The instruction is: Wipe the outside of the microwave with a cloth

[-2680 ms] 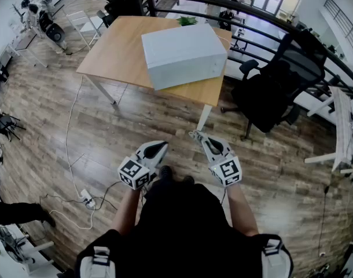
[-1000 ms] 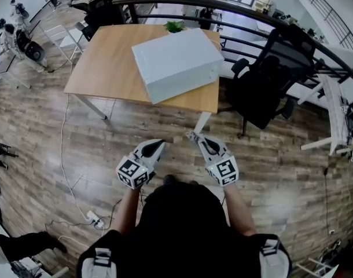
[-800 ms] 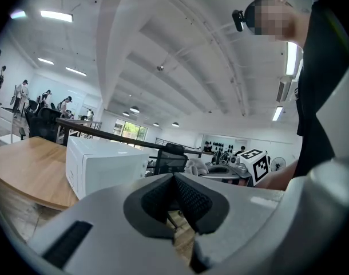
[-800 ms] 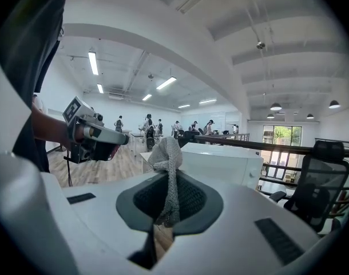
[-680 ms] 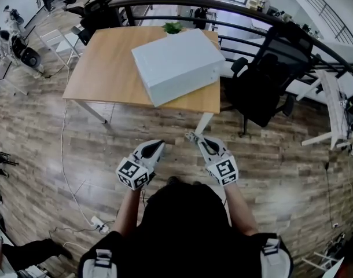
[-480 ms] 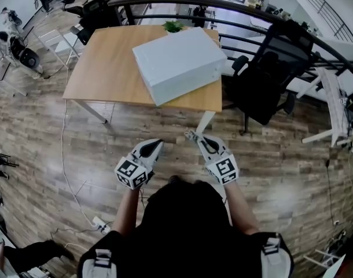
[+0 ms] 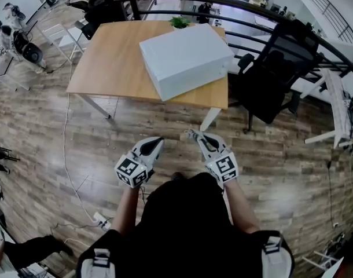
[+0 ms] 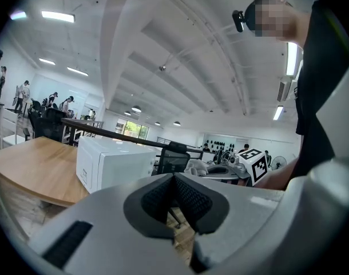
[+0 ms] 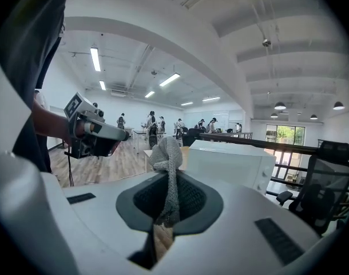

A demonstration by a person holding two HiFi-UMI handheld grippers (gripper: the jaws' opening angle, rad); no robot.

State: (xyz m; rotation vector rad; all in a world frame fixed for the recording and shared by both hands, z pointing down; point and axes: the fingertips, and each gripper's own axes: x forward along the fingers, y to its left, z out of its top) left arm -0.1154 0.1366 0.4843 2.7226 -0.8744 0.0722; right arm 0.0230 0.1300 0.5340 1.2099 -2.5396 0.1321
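A white microwave (image 7: 186, 59) stands at an angle on the right end of a wooden table (image 7: 110, 62), well ahead of both grippers; it shows too in the left gripper view as the microwave (image 8: 114, 164) and in the right gripper view as the microwave (image 9: 230, 162). My right gripper (image 7: 191, 135) is shut on a grey cloth (image 9: 167, 173), whose bunched end sticks up past the jaws. My left gripper (image 7: 158, 140) is shut with nothing between its pads. Both are held at waist height above the floor, short of the table.
A black office chair (image 7: 269, 80) stands right of the table. A dark railing (image 7: 234, 4) curves behind it. A small green plant (image 7: 179, 22) sits at the table's far edge. A white cable and power strip (image 7: 98, 218) lie on the plank floor at left. People stand far off.
The view has crept closer to the table over the frames; the microwave sits slightly nearer and further right. Both grippers keep the same pose, with the cloth still held.
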